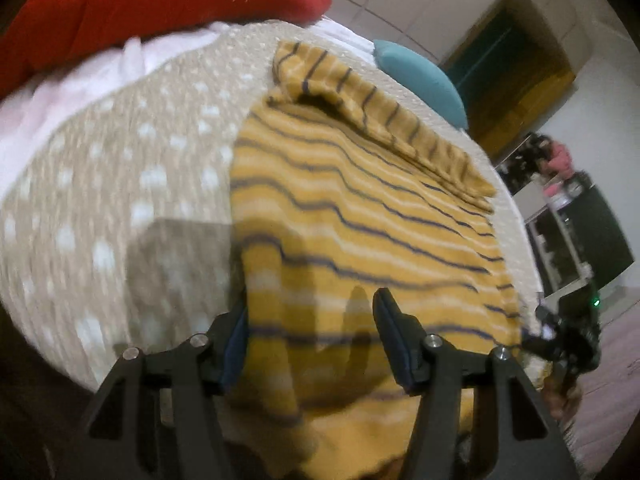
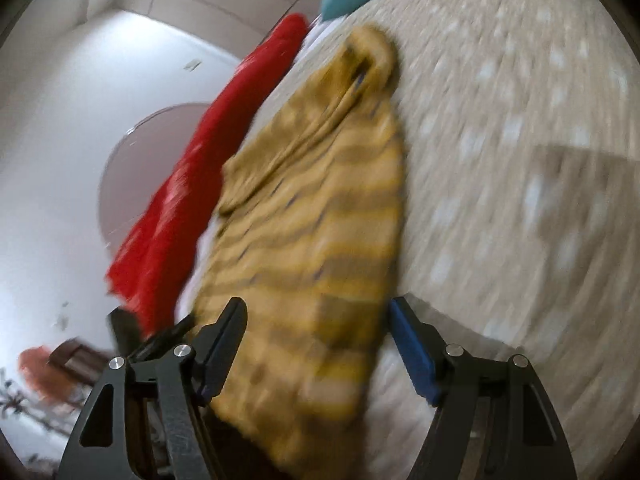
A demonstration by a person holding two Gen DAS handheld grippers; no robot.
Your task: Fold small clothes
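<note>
Both tongs gape wide over a yellow striped garment on the bed.

The left tongs [image 1: 310,336] hang open with nothing gripped, their blue-lined fingers [image 1: 394,340] straddling the near edge of the yellow striped garment [image 1: 360,208]; the right tongs [image 2: 318,344] are likewise spread and empty above the same cloth [image 2: 320,216], blurred in that view; the garment lies flat on the beige white-spotted bedspread [image 1: 120,184], one sleeve [image 1: 380,116] folded across its far side; a red pillow [image 1: 140,4] and a teal pillow [image 1: 424,76] lie beyond it; the right tongs [image 1: 568,340] also show at the garment's right edge in the left wrist view.
</note>
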